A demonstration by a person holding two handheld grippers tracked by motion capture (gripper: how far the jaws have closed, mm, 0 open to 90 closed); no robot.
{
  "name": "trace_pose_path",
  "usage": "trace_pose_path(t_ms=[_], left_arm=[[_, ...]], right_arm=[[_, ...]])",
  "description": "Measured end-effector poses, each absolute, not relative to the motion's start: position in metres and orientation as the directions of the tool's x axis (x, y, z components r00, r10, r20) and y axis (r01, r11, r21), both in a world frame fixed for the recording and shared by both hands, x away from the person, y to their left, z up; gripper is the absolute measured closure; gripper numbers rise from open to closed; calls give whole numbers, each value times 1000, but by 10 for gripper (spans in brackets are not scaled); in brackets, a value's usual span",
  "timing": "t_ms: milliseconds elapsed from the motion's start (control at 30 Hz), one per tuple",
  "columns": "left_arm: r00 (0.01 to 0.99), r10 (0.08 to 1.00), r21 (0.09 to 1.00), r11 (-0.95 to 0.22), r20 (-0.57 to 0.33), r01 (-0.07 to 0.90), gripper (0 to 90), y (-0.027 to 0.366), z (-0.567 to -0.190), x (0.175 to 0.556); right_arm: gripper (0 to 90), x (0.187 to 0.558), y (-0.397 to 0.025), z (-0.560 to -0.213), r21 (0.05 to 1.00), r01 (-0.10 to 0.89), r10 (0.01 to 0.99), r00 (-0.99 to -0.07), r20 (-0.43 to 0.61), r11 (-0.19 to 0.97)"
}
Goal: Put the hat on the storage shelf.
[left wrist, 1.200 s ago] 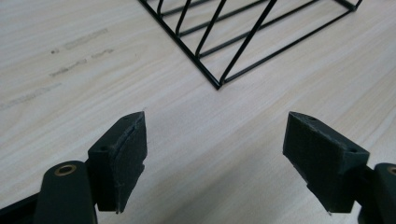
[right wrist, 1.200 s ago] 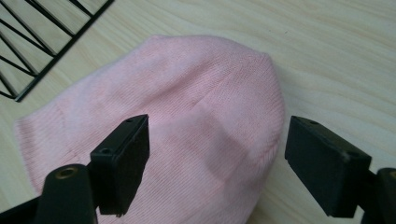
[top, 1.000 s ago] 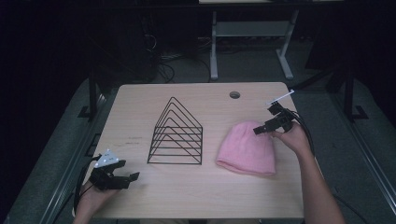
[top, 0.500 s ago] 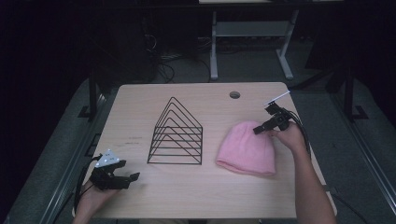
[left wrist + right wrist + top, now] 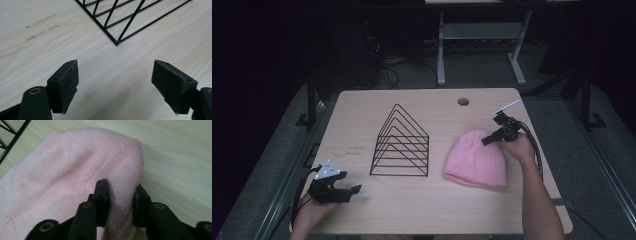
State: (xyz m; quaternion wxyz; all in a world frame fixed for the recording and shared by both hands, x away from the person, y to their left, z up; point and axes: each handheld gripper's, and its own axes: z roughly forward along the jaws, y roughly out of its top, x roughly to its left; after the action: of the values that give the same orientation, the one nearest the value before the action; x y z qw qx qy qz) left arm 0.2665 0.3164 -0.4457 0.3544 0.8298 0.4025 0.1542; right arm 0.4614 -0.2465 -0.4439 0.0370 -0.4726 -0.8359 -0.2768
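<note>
I have my right gripper (image 5: pixel 119 202) with its jaws pinched on a fold at the crown of the pink knitted beanie (image 5: pixel 476 160), unlabelled, lying right of the black wire rack (image 5: pixel 401 144) on the pale wooden tabletop (image 5: pixel 362 115), while my left gripper (image 5: pixel 121 85) hovers, jaws wide apart.

No readable txt, labels, brands or nos. anywhere; table, hat, wire rack, grippers all bear no legible marks.
</note>
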Motion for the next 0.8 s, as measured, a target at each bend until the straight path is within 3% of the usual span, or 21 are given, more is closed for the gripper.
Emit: trace_pose_path(t_ms=[800], left_arm=[[642, 765, 727, -416, -45, 546, 229, 315, -436, 267]], right_arm=[[761, 417, -258, -383, 598, 723, 678, -633, 375, 345]])
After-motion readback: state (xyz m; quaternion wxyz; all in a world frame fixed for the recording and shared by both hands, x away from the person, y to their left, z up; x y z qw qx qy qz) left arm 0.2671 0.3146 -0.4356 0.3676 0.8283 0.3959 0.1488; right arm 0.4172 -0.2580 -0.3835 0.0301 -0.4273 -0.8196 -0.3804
